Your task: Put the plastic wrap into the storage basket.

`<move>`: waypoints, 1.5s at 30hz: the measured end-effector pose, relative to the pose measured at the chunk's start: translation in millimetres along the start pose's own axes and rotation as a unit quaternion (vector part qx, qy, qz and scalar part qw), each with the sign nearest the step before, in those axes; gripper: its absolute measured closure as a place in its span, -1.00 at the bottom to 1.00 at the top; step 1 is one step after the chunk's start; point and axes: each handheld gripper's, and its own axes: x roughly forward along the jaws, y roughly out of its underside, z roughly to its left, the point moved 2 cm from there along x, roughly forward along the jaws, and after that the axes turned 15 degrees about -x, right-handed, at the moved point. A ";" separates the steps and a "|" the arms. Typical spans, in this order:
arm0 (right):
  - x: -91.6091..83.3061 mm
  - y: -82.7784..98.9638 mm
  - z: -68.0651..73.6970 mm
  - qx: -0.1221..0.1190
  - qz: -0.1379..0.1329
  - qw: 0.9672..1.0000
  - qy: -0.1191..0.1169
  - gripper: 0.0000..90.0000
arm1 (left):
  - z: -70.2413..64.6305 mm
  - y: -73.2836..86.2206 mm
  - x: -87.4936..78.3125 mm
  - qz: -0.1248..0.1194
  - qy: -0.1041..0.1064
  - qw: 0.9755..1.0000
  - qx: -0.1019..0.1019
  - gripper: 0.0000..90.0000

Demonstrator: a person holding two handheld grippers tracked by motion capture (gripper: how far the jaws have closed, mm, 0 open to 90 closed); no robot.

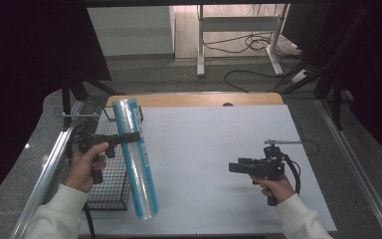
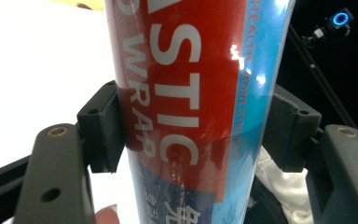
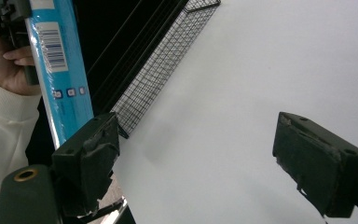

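Plastic wrap roll (image 1: 135, 157) pinched in left tool (image 1: 129, 137), long axis tilted; right tool (image 1: 236, 167) spread.

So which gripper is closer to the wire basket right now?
Left. The left gripper, shut on the plastic wrap roll, is over the wire basket at the table's left edge. The right gripper is open, well across the table.

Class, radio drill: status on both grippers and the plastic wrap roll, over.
Left gripper shut on plastic wrap roll, held above the table. Right gripper open, empty. Wire basket just left of roll.
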 end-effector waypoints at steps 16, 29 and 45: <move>-8.7 2.3 -5.7 0.008 -0.015 1.000 0.013 -0.62 | -7.6 -38.2 -57.0 -0.014 -0.089 0.996 0.018 -0.29; -8.9 2.5 -7.1 0.011 -0.018 1.000 0.012 -0.62 | -3.5 -54.6 -79.8 -0.023 -0.158 0.987 0.026 -0.29; -9.6 3.6 -9.6 0.015 -0.019 1.000 0.014 -0.62 | 14.4 -50.4 -83.6 0.002 -0.234 0.971 0.040 -0.28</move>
